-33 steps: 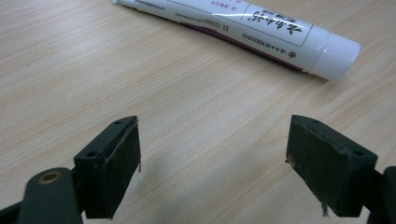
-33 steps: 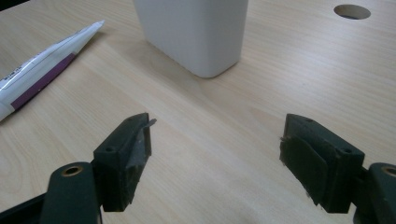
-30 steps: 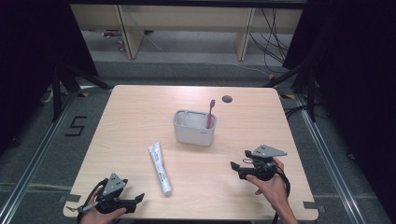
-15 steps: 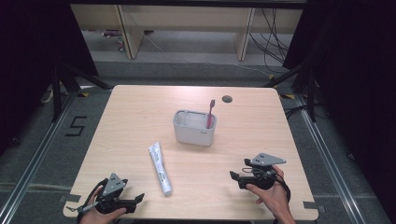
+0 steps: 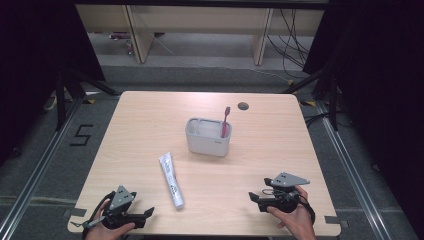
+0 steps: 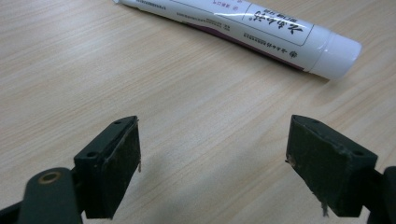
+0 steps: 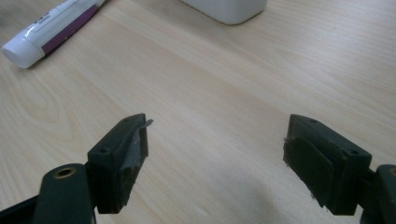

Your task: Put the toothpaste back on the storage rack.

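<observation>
A white toothpaste tube point(image 5: 171, 180) lies flat on the wooden table point(image 5: 150, 125), cap end toward the front edge; the left gripper view has its cap end point(image 6: 280, 39) just ahead. A white two-part holder point(image 5: 208, 136) stands mid-table with a red toothbrush point(image 5: 226, 121) upright in its right compartment. My left gripper point(image 5: 147, 214) rests open at the front left corner, jaws wide apart with nothing between point(image 6: 215, 163). My right gripper point(image 5: 254, 199) is open at the front right, low over bare wood point(image 7: 215, 158), with the tube point(image 7: 46, 28) and the holder point(image 7: 224, 9) beyond it.
A round cable hole point(image 5: 243, 106) sits near the table's far edge. Beyond the table are wooden shelving legs and cables on the floor point(image 5: 290, 55). A "5" is marked on the floor point(image 5: 81, 135) at the left.
My right gripper has drawn back toward the front edge of the table and sunk lower. The left gripper and the objects have stayed put.
</observation>
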`<state>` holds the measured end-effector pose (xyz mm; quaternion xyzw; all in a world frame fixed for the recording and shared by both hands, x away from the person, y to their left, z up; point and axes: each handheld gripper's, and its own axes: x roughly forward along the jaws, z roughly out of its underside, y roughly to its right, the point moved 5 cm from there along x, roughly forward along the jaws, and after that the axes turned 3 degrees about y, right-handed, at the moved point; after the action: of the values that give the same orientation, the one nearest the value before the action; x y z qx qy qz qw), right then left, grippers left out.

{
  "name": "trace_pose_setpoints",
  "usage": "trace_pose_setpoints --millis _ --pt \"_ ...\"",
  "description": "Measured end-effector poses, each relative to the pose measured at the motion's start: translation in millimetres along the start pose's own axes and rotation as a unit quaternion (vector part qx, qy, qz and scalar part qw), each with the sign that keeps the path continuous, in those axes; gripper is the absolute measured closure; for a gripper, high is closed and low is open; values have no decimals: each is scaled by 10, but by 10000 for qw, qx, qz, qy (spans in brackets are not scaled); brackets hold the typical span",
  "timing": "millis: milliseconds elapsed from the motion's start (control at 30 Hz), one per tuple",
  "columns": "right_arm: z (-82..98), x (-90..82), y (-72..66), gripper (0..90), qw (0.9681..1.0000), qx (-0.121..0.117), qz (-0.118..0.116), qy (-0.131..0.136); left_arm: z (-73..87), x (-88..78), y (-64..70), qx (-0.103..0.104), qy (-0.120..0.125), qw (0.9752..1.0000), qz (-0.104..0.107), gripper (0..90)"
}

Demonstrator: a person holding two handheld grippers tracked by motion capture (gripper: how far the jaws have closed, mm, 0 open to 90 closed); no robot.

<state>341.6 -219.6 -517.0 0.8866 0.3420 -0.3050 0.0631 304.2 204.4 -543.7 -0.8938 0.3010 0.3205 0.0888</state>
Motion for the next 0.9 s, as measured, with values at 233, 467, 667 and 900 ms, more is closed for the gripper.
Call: trace_pose_setpoints --millis 233,467,667,900 --pt "55 -36 -23 226 9999 106 -21 -41 0 -7 14 -65 66 9999 62 170" --pt "56 -42 -29 230 10000 -80 -21 -21 -65 -18 51 -370 195 9989 201 169" --pt "74 -43 -34 232 9999 100 -5 -45 -194 23 110 -440 273 9984 232 163" --pt "71 -35 -20 238 10000 3 -24 -4 -383 71 72 -508 143 9985 126 163"
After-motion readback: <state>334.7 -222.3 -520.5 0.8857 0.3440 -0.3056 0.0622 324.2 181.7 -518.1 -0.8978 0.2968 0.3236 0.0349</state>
